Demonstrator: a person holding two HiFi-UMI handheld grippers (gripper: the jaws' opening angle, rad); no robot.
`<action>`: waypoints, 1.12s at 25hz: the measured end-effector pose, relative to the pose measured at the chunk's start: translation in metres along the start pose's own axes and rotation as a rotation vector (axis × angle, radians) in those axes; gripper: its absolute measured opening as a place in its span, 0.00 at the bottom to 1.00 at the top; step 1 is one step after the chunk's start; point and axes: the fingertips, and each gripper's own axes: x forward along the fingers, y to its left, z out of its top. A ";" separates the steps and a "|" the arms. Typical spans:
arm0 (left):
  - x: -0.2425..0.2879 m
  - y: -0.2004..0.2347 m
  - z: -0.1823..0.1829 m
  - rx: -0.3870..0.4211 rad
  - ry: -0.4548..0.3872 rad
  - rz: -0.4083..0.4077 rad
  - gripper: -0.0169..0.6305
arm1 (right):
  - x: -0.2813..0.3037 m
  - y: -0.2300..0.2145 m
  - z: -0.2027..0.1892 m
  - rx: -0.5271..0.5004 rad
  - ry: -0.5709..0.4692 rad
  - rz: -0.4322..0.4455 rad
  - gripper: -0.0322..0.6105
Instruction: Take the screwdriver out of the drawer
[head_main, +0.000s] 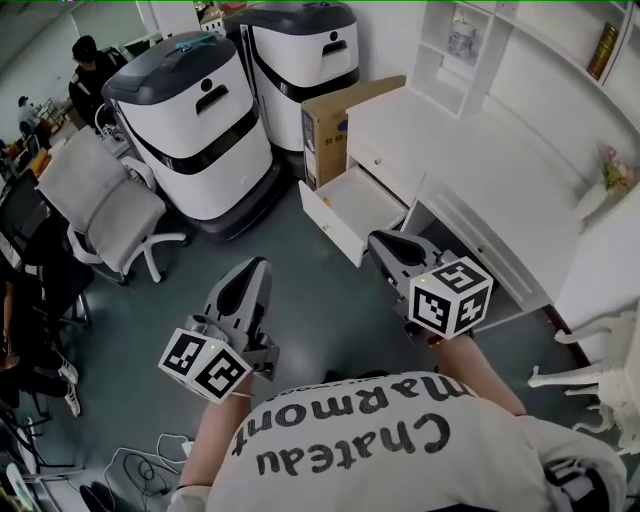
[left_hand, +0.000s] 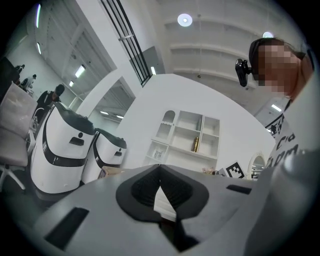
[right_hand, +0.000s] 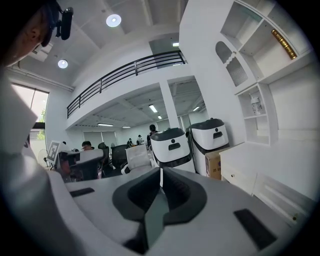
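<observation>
An open white drawer (head_main: 331, 224) sticks out of the left end of the white desk (head_main: 470, 170) in the head view. What shows of its inside looks bare, and I see no screwdriver in any view. My left gripper (head_main: 252, 268) is held over the grey floor, short of the drawer and to its left. Its jaws meet at the tips (left_hand: 160, 167) with nothing between them. My right gripper (head_main: 383, 242) hovers just in front of the drawer's near corner, also shut and empty (right_hand: 160, 171).
Two big white-and-grey machines (head_main: 195, 120) (head_main: 300, 60) stand beyond the drawer, with a cardboard box (head_main: 330, 120) beside the desk. An office chair (head_main: 110, 205) is at the left and a white chair (head_main: 600, 370) at the right. Cables (head_main: 140, 465) lie on the floor.
</observation>
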 end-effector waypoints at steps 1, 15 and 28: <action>0.002 0.005 0.001 -0.006 0.001 0.000 0.06 | 0.006 0.002 0.001 -0.002 0.004 0.004 0.10; 0.021 0.063 -0.023 -0.111 0.013 -0.021 0.06 | 0.063 -0.004 -0.023 0.033 0.098 -0.008 0.10; 0.076 0.129 -0.032 -0.131 -0.011 0.096 0.06 | 0.146 -0.065 -0.020 0.087 0.118 0.061 0.10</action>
